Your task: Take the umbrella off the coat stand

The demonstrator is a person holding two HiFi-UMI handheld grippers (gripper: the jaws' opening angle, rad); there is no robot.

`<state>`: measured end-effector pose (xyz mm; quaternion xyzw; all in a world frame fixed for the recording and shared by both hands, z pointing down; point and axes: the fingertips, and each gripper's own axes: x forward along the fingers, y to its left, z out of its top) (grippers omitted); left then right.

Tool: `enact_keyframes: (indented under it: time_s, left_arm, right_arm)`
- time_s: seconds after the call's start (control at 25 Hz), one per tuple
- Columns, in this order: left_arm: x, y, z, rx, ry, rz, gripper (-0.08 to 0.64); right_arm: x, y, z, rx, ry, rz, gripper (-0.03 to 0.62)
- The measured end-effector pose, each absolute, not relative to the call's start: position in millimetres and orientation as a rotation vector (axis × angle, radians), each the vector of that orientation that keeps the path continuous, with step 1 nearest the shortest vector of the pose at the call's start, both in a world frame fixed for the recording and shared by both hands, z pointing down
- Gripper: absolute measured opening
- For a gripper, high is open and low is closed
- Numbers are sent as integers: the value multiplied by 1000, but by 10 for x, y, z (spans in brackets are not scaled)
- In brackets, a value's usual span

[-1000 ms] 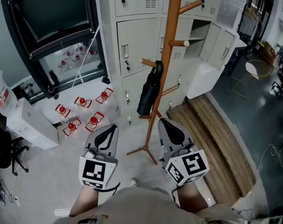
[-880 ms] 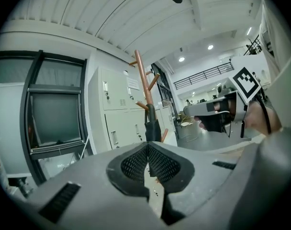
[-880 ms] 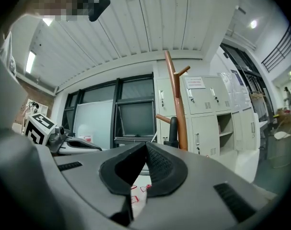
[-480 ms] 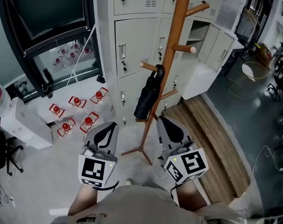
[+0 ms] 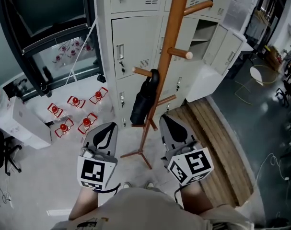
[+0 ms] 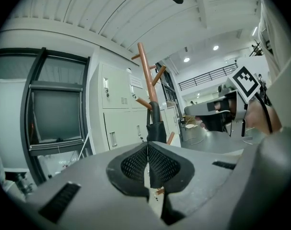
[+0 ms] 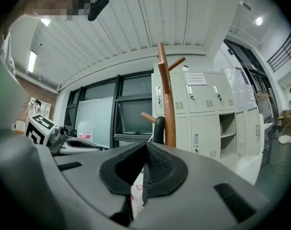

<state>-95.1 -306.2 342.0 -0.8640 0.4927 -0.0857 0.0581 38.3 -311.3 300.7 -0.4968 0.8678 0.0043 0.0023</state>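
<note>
Black umbrella (image 5: 143,99) hangs folded by its crook over a low peg (image 5: 140,72) of the stand (image 5: 170,47), so it needs lifting off; left gripper (image 5: 107,131) and right gripper (image 5: 170,123) near it, fingers closed, empty.

Lighting: we find it even, bright, indoor; ceiling lights (image 6: 215,47) glow in the left gripper view. Shadows: soft. Both gripper views: we note strong fisheye bending, black corners. Head view: sharp.

Smooth wooden coat stand (image 5: 170,56), matt cloth umbrella (image 5: 141,104)
</note>
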Motion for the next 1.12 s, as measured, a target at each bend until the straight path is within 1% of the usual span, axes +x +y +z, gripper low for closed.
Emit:
enact_keyframes:
  time_s: [0.24, 0.4, 0.6, 0.64, 0.72, 0.8, 0.88, 0.92, 0.96, 1.04, 1.12]
  left_arm:
    - [-899, -3160, 3423, -2602, 1533, -238, 9]
    - [-838, -3203, 3478, -2617, 1499, -293, 9]
    - [-781, -3268, 3446, -2645, 1447, -292, 11]
    - [-756, -3288, 3444, -2652, 1424, -303, 32]
    - [-701, -3334, 3456, -2666, 1386, -325, 97]
    - [-657, -3385, 3472, -2676, 1359, -331, 128]
    - [-617, -3439, 3501, -2699, 1330, -330, 168]
    - [-599, -3473, 3513, -2713, 1316, -320, 183]
    - [-589, -3514, 3518, -2725, 1308, -298, 195]
    - [-589, -3611, 3527, -2748, 1297, -243, 197]
    - [-589, -3708, 3580, -2775, 1275, -224, 220]
  right_arm:
    - [453, -3260, 2958, -1521, 2714, 21, 8]
    - [490, -3369, 2861, -1515, 2685, 44, 8]
    - [492, -3485, 2736, -1506, 2661, 65, 8]
    - [480, -3497, 2716, -1497, 2659, 64, 8]
    - [458, -3526, 2678, -1483, 2649, 64, 9]
    - [439, -3563, 2640, -1475, 2636, 67, 20]
    - [421, -3606, 2609, -1470, 2628, 69, 80]
    - [417, -3632, 2597, -1474, 2625, 71, 97]
    - [415, -3661, 2586, -1480, 2620, 72, 100]
    - [408, -3723, 2577, -1493, 2613, 74, 114]
    - [382, -3779, 2591, -1498, 2616, 72, 137]
